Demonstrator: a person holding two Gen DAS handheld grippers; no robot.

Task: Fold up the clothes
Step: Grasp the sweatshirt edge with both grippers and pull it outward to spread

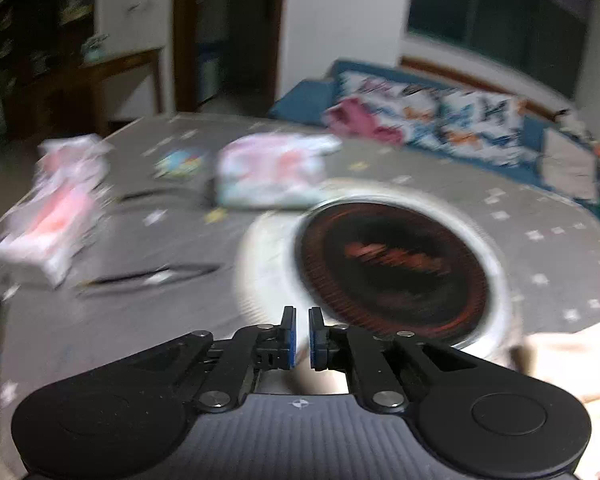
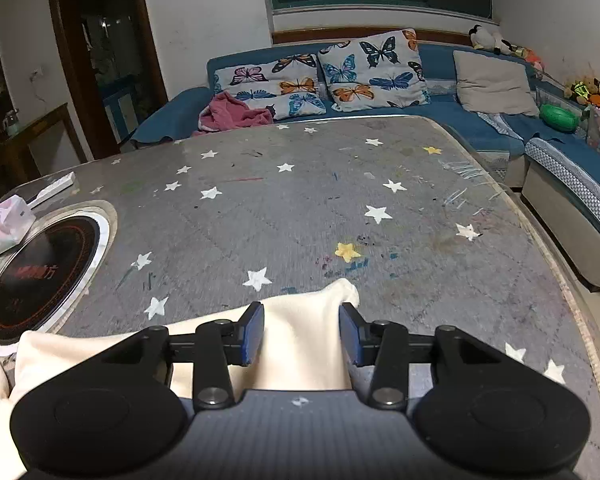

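Cream soft cloth garment [image 2: 300, 332] lying on grey star-patterned table [image 2: 340, 200], corner pointing away between spread right hand-held gripper [image 2: 301, 334] pads, apparently unpinched; left hand-held gripper [image 1: 302, 338] nearly closed, empty, garment off to its right.

Grey star-patterned table cover [image 2: 300, 200], scribbled with coloured marks. Set into it: round black cooktop with white rim [image 2: 40, 272]. Lying on it: cream fabric garment [image 2: 300, 328], pastel tissue pack [image 2: 4, 224], white flat box [image 2: 56, 186]
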